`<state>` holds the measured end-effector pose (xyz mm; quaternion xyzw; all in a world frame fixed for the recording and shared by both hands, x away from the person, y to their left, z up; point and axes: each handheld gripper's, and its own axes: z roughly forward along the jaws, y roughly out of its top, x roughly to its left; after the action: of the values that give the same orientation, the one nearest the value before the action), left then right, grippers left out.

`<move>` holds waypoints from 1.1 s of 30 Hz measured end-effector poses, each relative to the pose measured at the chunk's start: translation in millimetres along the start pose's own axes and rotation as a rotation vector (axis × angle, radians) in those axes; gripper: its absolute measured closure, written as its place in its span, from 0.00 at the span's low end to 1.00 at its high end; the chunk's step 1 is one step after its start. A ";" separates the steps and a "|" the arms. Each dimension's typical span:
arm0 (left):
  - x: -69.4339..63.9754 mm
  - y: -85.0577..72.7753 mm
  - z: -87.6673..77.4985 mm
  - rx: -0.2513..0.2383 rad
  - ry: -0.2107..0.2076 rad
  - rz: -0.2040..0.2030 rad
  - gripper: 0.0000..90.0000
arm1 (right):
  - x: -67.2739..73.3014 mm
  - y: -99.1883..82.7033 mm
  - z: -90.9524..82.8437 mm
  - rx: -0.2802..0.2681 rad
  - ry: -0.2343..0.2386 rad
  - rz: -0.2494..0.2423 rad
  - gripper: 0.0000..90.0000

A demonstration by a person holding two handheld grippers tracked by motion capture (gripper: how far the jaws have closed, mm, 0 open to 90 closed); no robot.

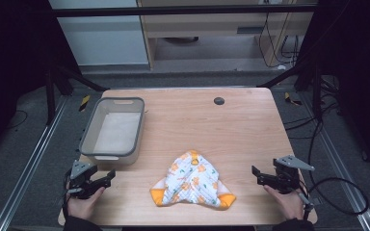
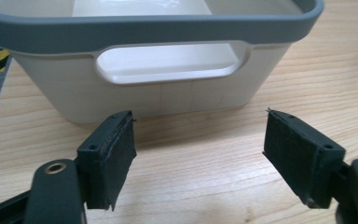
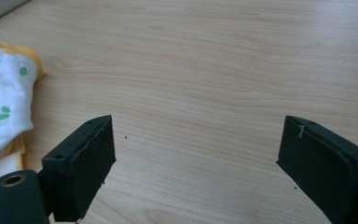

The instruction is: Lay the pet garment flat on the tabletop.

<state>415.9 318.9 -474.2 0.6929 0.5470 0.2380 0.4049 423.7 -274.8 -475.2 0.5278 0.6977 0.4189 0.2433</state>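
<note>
Wooden table [image 1: 241,125] seen from above, with a crumpled baby garment [image 1: 192,180], white with orange and green print and orange-yellow trim, lying near the front edge, roughly midway between the two grippers and apart from both; a grey-rimmed plastic bin [image 1: 89,132] stands at the left, its interior apparently empty; the left gripper [image 1: 107,177], held in a hand [image 1: 83,204], rests just in front of the bin's handle wall with its jaws spread wide and nothing between them; the right gripper [image 1: 256,175], in the other hand [image 1: 287,202], sits well right of the cloth, jaws likewise wide and empty; judged from its folds, the garment is light, soft and limp, likely to sag and unfold when lifted, not fragile, and unlikely to slip between padded jaws; a pinch on the thicker orange-yellow hem or a raised fold would probably hold best, ideally one gripper at each side so the fabric hangs evenly.
</note>
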 end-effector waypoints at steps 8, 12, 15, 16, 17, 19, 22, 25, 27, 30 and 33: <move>-7.6 1.1 -5.3 -0.004 -0.063 0.009 0.37 | 9.3 -1.3 -1.5 -0.013 0.017 -0.050 0.24; -9.9 6.4 -9.1 -0.011 -0.075 0.018 0.38 | 13.2 4.0 -2.5 -0.030 0.039 -0.055 0.25; -10.2 9.0 -10.1 -0.010 -0.071 0.040 0.38 | 14.5 7.5 -1.0 -0.018 0.036 -0.059 0.23; -10.3 10.4 -10.8 -0.009 -0.065 0.045 0.38 | 14.7 8.9 -0.2 -0.019 0.038 -0.064 0.23; -10.5 11.7 -11.6 -0.011 -0.068 0.047 0.37 | 15.9 12.5 0.5 -0.015 0.036 -0.077 0.24; -11.8 15.5 -13.1 -0.015 -0.067 0.055 0.37 | 16.6 14.5 0.5 -0.015 0.035 -0.083 0.24; -15.6 21.4 -14.4 -0.026 -0.075 0.063 0.37 | 18.7 22.2 -1.5 -0.028 0.045 -0.085 0.25; -19.2 27.1 -15.2 -0.040 -0.087 0.068 0.37 | 20.9 28.6 -2.1 -0.039 0.056 -0.091 0.26; -21.6 31.7 -16.2 -0.053 -0.091 0.071 0.37 | 22.9 33.0 -1.0 -0.044 0.065 -0.098 0.27; -24.5 38.9 -16.4 -0.069 -0.098 0.070 0.36 | 27.6 40.3 1.0 -0.048 0.082 -0.108 0.28; -29.0 45.8 -14.8 -0.082 -0.108 0.070 0.36 | 34.1 48.4 3.7 -0.061 0.100 -0.125 0.30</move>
<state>422.1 292.4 -425.1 0.7063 0.4896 0.2365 0.4534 441.3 -237.0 -432.9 0.4541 0.7273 0.4499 0.2499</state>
